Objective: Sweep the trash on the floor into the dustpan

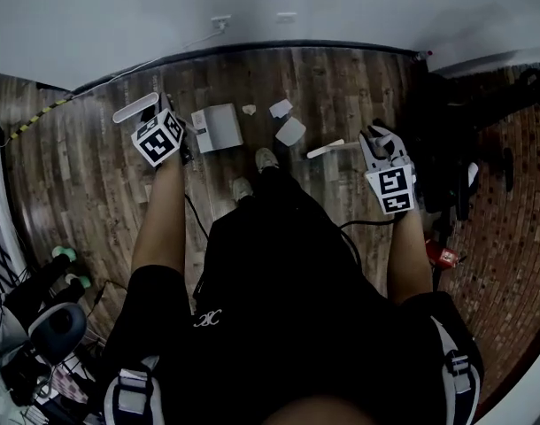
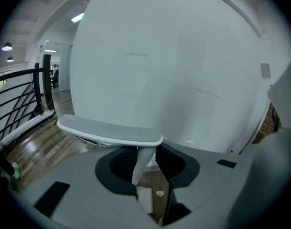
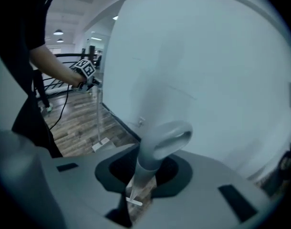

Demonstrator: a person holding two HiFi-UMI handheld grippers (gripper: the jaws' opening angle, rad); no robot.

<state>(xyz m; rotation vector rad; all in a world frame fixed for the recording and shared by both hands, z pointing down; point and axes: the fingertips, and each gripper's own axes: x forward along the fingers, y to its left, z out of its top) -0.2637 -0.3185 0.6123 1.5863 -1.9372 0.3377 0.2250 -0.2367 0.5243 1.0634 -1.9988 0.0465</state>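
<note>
In the head view my left gripper (image 1: 158, 124) is shut on the upright stem of a long-handled dustpan, below its pale flat top grip (image 1: 135, 108). The grey dustpan (image 1: 217, 127) rests on the wood floor just right of it. The left gripper view shows the same grip (image 2: 109, 130) crossing above the jaws, with the pan (image 2: 144, 198) and a white scrap (image 2: 160, 193) far below. My right gripper (image 1: 382, 151) is shut on the broom handle (image 1: 327, 149), whose looped end (image 3: 165, 138) rises out of the jaws. White paper scraps (image 1: 249, 109) (image 1: 281, 107) lie by the wall.
A white wall with a dark skirting (image 1: 279, 50) closes the far side. Black equipment (image 1: 465, 140) stands on the brick-patterned floor at the right. A cable (image 1: 40, 113) runs along the left wall. The person's shoes (image 1: 266, 159) stand between the grippers. A black railing (image 2: 16, 99) is at left.
</note>
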